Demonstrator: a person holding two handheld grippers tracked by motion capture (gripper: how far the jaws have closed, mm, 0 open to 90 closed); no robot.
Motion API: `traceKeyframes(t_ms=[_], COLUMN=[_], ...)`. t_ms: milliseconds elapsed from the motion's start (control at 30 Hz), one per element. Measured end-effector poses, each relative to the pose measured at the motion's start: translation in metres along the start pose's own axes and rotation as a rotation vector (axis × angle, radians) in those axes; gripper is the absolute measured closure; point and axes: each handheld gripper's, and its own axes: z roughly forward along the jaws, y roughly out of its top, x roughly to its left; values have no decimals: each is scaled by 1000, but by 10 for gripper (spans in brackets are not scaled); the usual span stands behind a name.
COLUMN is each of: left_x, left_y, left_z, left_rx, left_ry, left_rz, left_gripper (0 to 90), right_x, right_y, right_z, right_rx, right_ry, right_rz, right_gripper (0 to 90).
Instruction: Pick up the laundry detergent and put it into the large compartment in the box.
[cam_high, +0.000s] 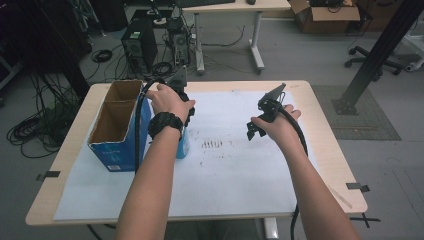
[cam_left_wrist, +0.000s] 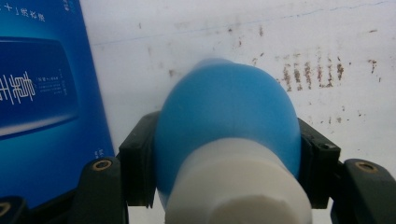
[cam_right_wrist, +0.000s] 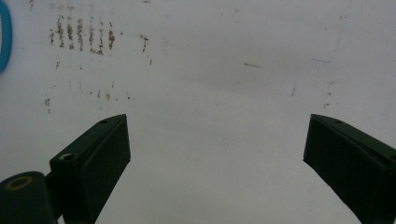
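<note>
A blue bottle (cam_left_wrist: 224, 107) with a white cap end stands between the jaws of my left gripper (cam_left_wrist: 227, 156), and both pads press on its sides. In the high view the bottle (cam_high: 183, 145) shows just below the left hand, next to the blue box, and the left gripper (cam_high: 186, 111) is mostly hidden by that hand. My right gripper (cam_right_wrist: 215, 154) hangs over the white sheet with its jaws wide apart and nothing between them. In the high view the right gripper (cam_high: 255, 131) sits right of the table's middle.
A tall open blue cardboard box (cam_high: 117, 120) stands at the table's left, close beside the bottle. A white sheet (cam_high: 235, 170) with brown stain marks (cam_high: 212, 144) covers the wooden table (cam_high: 330, 150). Computers and cables lie on the floor beyond.
</note>
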Motion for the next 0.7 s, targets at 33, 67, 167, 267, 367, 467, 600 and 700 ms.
traceKeyframes(t_ms=[33, 67, 167, 267, 367, 467, 600, 700], left_x=[0, 0, 1, 2, 4, 5, 5, 5], left_y=[0, 0, 0, -1, -2, -2, -4, -4], left_z=[0, 0, 0, -1, -2, -4, -10, -16], left_rx=[0, 1, 6, 9, 20, 16, 19, 17], left_ry=[-1, -1, -3, -6, -10, -15, -14, -8], left_rz=[0, -1, -3, -6, -4, -9, -1, 4], left_gripper=[372, 371, 372, 372, 373, 373, 373, 373], right_x=[0, 0, 0, 0, 1, 1, 3, 5], right_y=[0, 0, 0, 0, 0, 0, 0, 0], right_z=[0, -1, -1, -2, -2, -3, -5, -7], right_rx=[-1, -2, -2, -3, -3, -5, -7, -7], right_ry=[-2, -1, -2, -3, -2, -3, -2, -3], right_rz=[-1, 0, -1, -1, 0, 2, -2, -5], right_gripper=[73, 73, 73, 73, 73, 73, 74, 74])
